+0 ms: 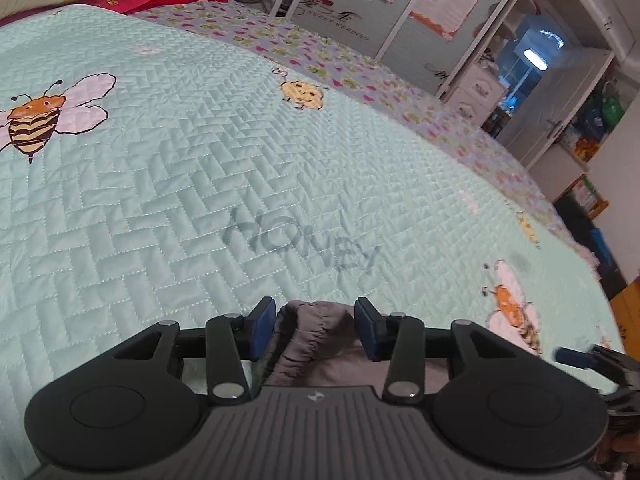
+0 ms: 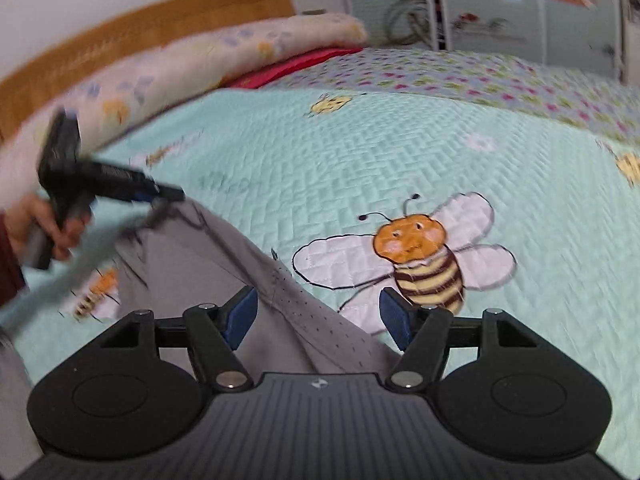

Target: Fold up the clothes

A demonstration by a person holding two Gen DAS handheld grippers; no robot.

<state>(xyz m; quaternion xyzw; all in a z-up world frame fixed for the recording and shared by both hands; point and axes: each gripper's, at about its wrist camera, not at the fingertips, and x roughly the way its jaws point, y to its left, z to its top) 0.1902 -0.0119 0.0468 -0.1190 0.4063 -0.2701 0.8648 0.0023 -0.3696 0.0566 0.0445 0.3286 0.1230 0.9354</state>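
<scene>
A grey, soft-fabric garment with a gathered elastic edge [image 1: 316, 336] is lying on the mint-green quilted bedspread with embroidered bees [image 1: 240, 152], spread unevenly and not yet folded (I judge the task barely begun). The left tool [image 1: 315, 330] is sitting around the gathered edge at six o'clock in its own view, pads not visibly pressing, so it is released. The right tool [image 2: 318, 316] is hanging open over a perforated stretch of the same cloth, with the big bee at three o'clock. Gripping, lifting and every fold are remaining.
</scene>
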